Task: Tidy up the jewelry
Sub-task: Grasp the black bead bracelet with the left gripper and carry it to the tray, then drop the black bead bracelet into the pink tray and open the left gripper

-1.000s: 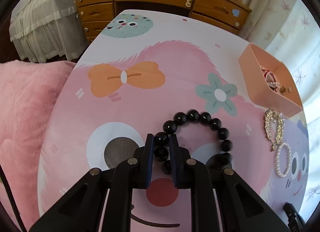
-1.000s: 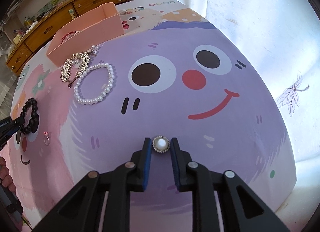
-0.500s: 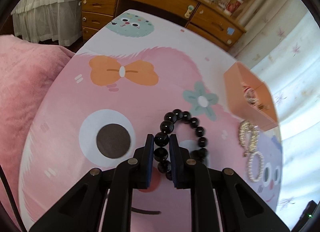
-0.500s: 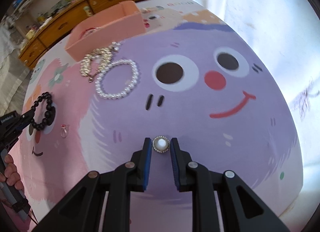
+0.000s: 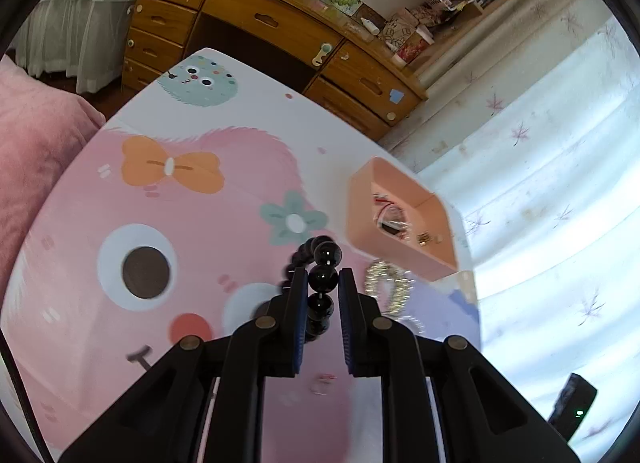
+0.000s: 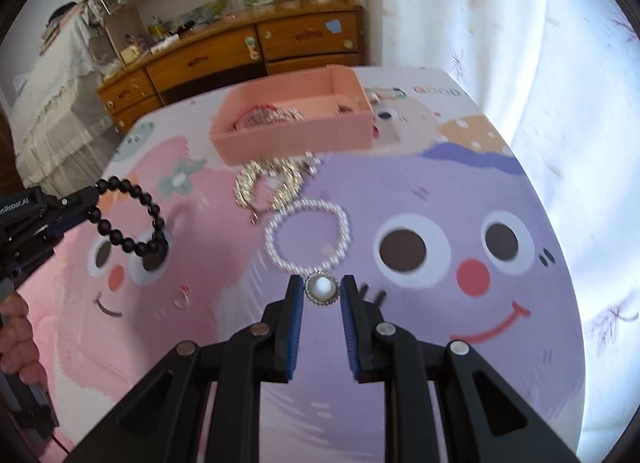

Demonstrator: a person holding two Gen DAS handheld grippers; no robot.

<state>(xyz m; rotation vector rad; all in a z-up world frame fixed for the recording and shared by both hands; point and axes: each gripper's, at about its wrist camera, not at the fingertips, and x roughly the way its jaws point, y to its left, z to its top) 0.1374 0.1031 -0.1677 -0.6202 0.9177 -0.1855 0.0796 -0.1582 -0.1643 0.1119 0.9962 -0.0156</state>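
Left jaws tight on black bead bracelet (image 5: 322,278) — right jaws on pearl brooch (image 6: 322,288), both aloft.

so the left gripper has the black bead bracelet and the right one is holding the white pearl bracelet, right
Not quite. The left gripper does hold the black bead bracelet, but the right gripper is shut on a round pearl brooch. The right wrist view shows the white pearl bracelet lying on the mat, beyond the fingertips.

Wooden desk (image 5: 276,19) with drawers, bright leaf-print curtain (image 6: 520,23), shelves above
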